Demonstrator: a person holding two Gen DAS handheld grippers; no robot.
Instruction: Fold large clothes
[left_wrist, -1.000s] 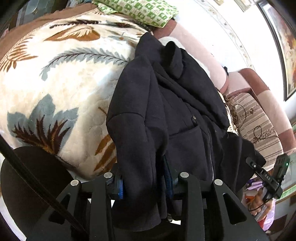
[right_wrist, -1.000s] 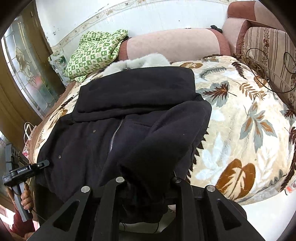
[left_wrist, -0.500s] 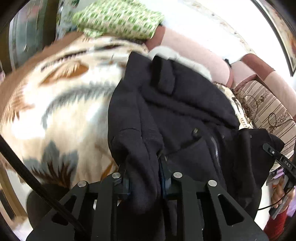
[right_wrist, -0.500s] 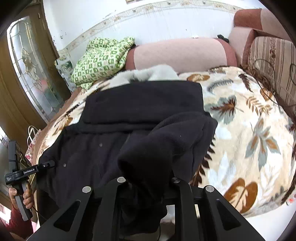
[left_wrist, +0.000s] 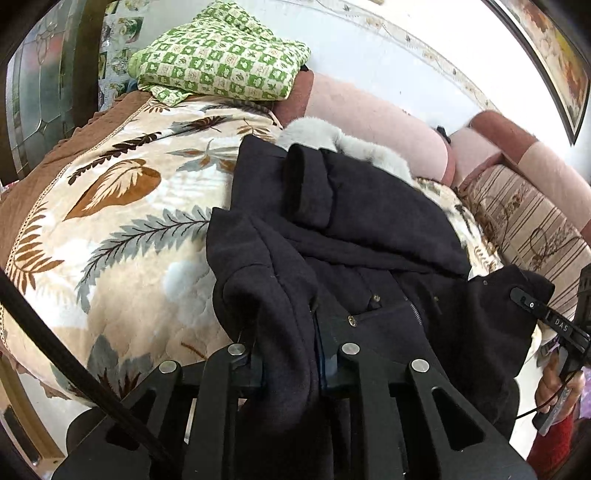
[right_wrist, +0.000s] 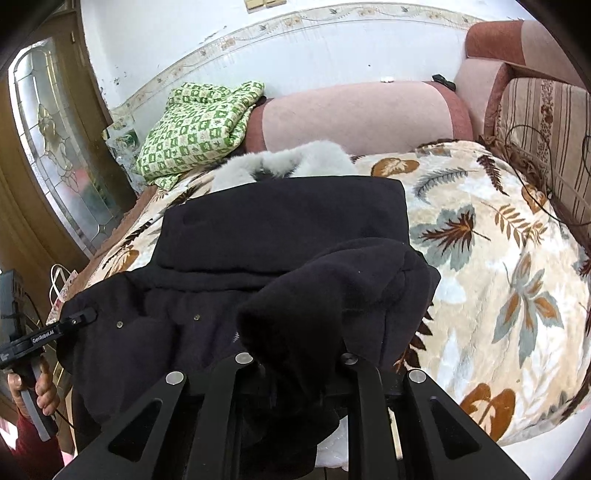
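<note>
My left gripper pinches the near hem of the black coat, jaws closed on a thick bunch of cloth, so that corner lifts. The coat lies spread on the leaf-print blanket, fur collar far (toward the sofa back). My right gripper clamps the other hem corner likewise, for an even fold.

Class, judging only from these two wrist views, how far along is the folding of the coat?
Done: the black coat lies spread on the leaf-print blanket, hood folded down.

In hand: the left tongs and right tongs each grip a bunched bottom corner of the coat.

Left: carrying the lower half up over the body and tidying the bundle.
</note>
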